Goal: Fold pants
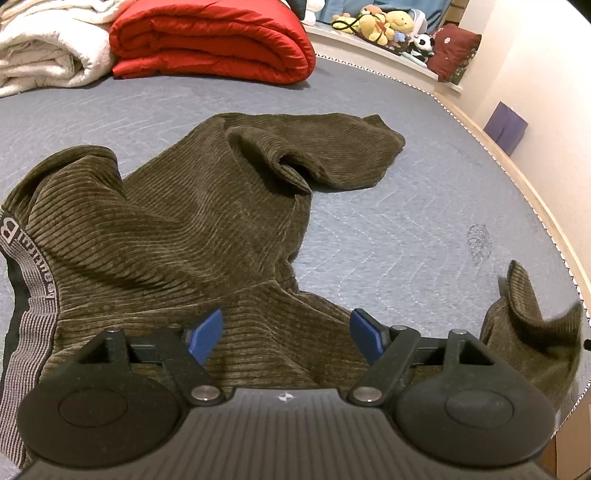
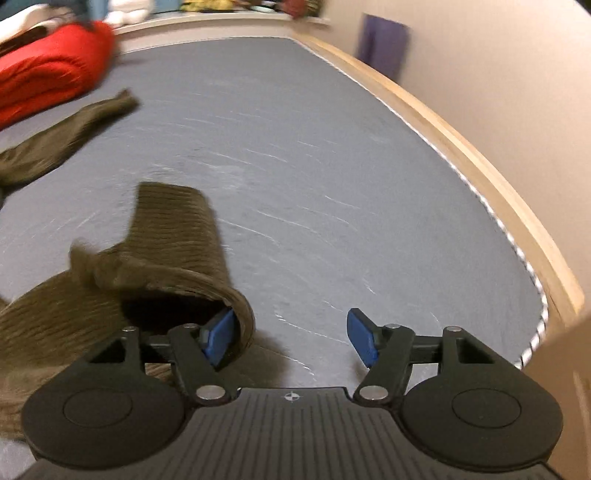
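Olive-brown corduroy pants (image 1: 184, 221) lie crumpled on the grey-blue mattress (image 1: 388, 229), the striped waistband (image 1: 33, 302) at the left and one leg stretching to the far right. My left gripper (image 1: 286, 336) hovers open just above the near leg, nothing between its blue pads. In the right wrist view the cuff end of the near leg (image 2: 173, 251) lies curled beside my right gripper (image 2: 291, 338), which is open; its left pad (image 2: 219, 338) sits at the cuff's open mouth, the cloth not pinched. The other leg (image 2: 66, 136) lies far left.
A folded red quilt (image 1: 210, 40) and a white blanket (image 1: 44, 44) sit at the head of the bed. Plush toys (image 1: 384, 26) line a shelf behind. The wooden bed edge (image 2: 480, 162) and the wall run along the right, with a purple box (image 1: 506, 127) beside them.
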{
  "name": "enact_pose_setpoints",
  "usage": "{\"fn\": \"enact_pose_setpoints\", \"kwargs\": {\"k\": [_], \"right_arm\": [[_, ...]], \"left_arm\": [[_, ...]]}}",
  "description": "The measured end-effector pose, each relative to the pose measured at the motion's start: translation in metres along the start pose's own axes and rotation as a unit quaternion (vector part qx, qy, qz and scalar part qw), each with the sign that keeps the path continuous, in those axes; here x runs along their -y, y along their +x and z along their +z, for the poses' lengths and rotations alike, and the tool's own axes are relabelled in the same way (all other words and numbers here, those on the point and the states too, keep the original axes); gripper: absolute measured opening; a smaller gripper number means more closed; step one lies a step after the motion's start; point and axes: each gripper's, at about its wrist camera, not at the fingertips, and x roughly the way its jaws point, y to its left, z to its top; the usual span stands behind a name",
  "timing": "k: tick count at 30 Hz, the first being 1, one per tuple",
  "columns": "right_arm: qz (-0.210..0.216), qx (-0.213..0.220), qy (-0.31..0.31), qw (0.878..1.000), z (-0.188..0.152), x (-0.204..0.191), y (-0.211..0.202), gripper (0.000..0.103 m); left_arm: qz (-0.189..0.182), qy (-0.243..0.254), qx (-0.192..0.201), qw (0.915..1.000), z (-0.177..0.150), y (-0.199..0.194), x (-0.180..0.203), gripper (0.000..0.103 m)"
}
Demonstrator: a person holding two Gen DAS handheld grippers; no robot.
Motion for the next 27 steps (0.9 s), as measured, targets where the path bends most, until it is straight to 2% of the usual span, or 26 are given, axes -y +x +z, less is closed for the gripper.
{"fn": "enact_pose_setpoints", "kwargs": {"k": [2, 3, 4, 6, 9, 12, 15, 18, 23, 25, 27], "right_arm": [[-0.073, 0.015, -0.024, 0.997, 0.001, 0.002, 0.002, 0.064], [-0.085, 0.020, -0.019, 0.996, 0.000, 0.006, 0.002, 0.064], [-0.073, 0.032, 0.000, 0.997, 0.001, 0.011, 0.000, 0.064], [-0.003, 0.051, 0.027, 0.998, 0.001, 0.011, 0.000, 0.063], [0.090, 0.066, 0.013, 0.994, 0.000, -0.002, 0.003, 0.066], [0.132, 0.074, -0.054, 0.987, 0.004, -0.035, 0.013, 0.074], [0.164, 0.084, -0.122, 0.975, 0.004, -0.066, 0.018, 0.076], [0.190, 0.074, -0.161, 0.966, 0.004, -0.088, 0.020, 0.078], [0.152, 0.052, -0.251, 0.955, -0.013, -0.124, 0.031, 0.075], [0.131, 0.052, -0.272, 0.952, -0.016, -0.131, 0.029, 0.069], [0.125, 0.058, -0.273, 0.952, -0.016, -0.127, 0.026, 0.057]], "left_arm": [[0.001, -0.004, -0.002, 1.0000, 0.000, 0.001, -0.003, 0.081], [0.001, -0.006, -0.003, 1.0000, 0.001, 0.001, -0.004, 0.081], [0.001, -0.006, -0.004, 1.0000, 0.001, 0.002, -0.003, 0.081], [-0.001, -0.003, -0.007, 1.0000, 0.000, 0.003, -0.001, 0.081], [-0.002, 0.005, -0.009, 0.9999, -0.001, 0.006, 0.004, 0.082], [-0.002, 0.011, -0.012, 0.9999, -0.002, 0.009, 0.008, 0.083], [0.003, 0.012, -0.016, 0.9998, -0.004, 0.011, 0.008, 0.083], [0.004, 0.012, -0.018, 0.9998, -0.004, 0.013, 0.008, 0.084], [0.004, 0.016, -0.023, 0.9996, -0.004, 0.016, 0.009, 0.084], [0.002, 0.018, -0.024, 0.9995, -0.004, 0.016, 0.010, 0.084], [-0.001, 0.020, -0.025, 0.9995, -0.004, 0.016, 0.012, 0.084]]}}
